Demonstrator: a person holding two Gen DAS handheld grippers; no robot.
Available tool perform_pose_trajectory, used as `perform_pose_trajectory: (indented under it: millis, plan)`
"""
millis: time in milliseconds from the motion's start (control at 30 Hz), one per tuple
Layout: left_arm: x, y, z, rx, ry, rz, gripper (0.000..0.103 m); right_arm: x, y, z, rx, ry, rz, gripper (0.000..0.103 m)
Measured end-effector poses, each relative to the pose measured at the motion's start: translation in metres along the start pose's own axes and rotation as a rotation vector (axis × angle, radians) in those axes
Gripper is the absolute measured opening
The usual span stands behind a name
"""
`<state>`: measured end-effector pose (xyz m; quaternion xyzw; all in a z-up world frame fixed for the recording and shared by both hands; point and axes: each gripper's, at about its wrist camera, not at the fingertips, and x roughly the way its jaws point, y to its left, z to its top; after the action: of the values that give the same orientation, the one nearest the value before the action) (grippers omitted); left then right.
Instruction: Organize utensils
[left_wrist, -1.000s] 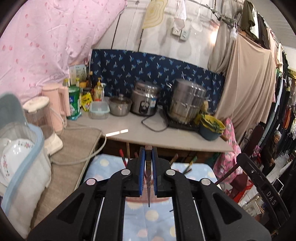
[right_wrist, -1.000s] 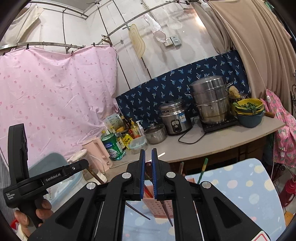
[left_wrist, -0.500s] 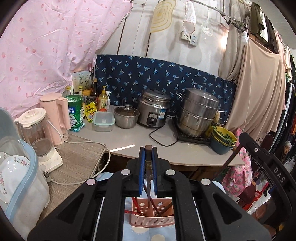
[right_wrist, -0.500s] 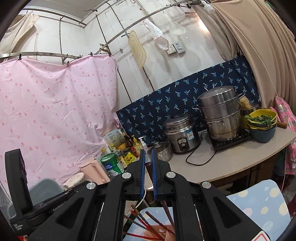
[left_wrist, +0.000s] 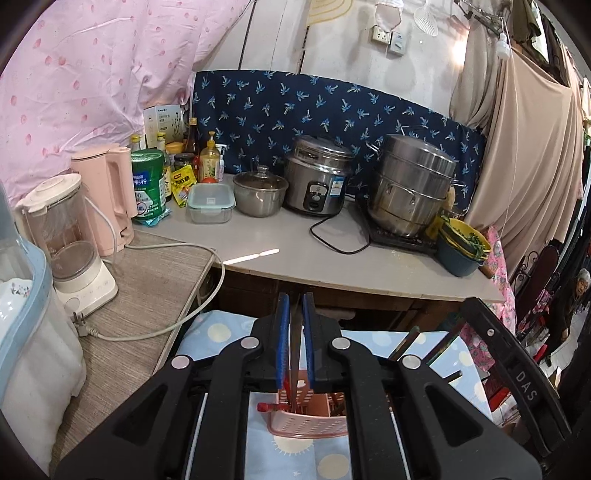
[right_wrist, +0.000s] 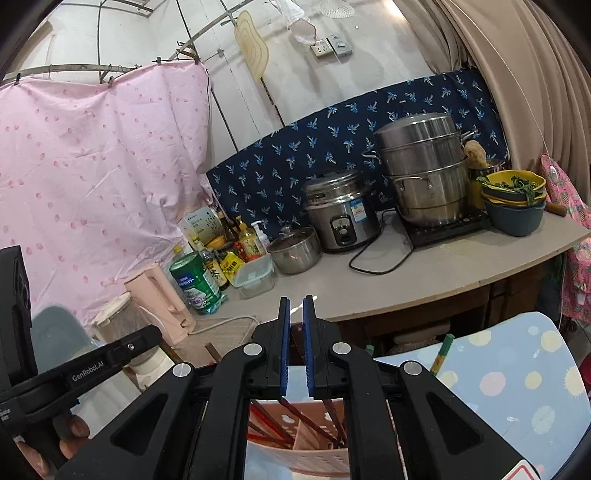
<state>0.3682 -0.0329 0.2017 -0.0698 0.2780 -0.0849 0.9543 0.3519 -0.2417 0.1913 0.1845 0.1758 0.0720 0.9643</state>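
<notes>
Left gripper (left_wrist: 295, 332): jaws were clamped on a thin dark chopstick (left_wrist: 294, 354), which was held upright between the blue pads (left_wrist: 283, 343), its lower end dipping into the pink utensil basket (left_wrist: 308, 424).
Right gripper (right_wrist: 295, 343): jaws were seen nearly closed; a dark stick seemed to sit in the narrow gap, but a grip could not be confirmed.
Utensil basket: was set on the blue dotted cloth (left_wrist: 218, 328) directly below both grippers; several red chopsticks (right_wrist: 295, 417) were leaned inside.
Green-handled utensil (right_wrist: 441, 354): was seen standing just right of the basket.
Counter (left_wrist: 295, 258): pots and bottles were noted behind.
</notes>
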Motion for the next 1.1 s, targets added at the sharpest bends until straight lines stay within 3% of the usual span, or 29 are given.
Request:
perform_pose_trajectory:
  millis: [133, 300, 400, 567, 667, 1100]
  plan:
    - [-0.003, 0.002, -0.009, -0.007, -0.005, 0.015, 0.033, -0.009, -0.011, -0.007, 0.018, 0.001, -0.029, 0.028]
    - [-0.017, -0.002, -0.021, 0.018, -0.014, 0.049, 0.039, -0.031, -0.015, -0.015, 0.013, 0.000, -0.043, 0.041]
    - [-0.029, -0.005, -0.032, 0.031, -0.021, 0.066, 0.051, -0.044, -0.011, -0.023, -0.018, 0.010, -0.062, 0.048]
    - [-0.048, -0.016, -0.051, 0.082, -0.020, 0.099, 0.060, -0.066, -0.002, -0.046, -0.052, 0.053, -0.083, 0.065]
    - [-0.061, -0.021, -0.067, 0.103, -0.028, 0.122, 0.073, -0.077, 0.001, -0.063, -0.071, 0.094, -0.106, 0.066]
    - [-0.086, -0.030, -0.125, 0.152, 0.047, 0.163, 0.084, -0.123, 0.008, -0.112, -0.130, 0.187, -0.205, 0.079]
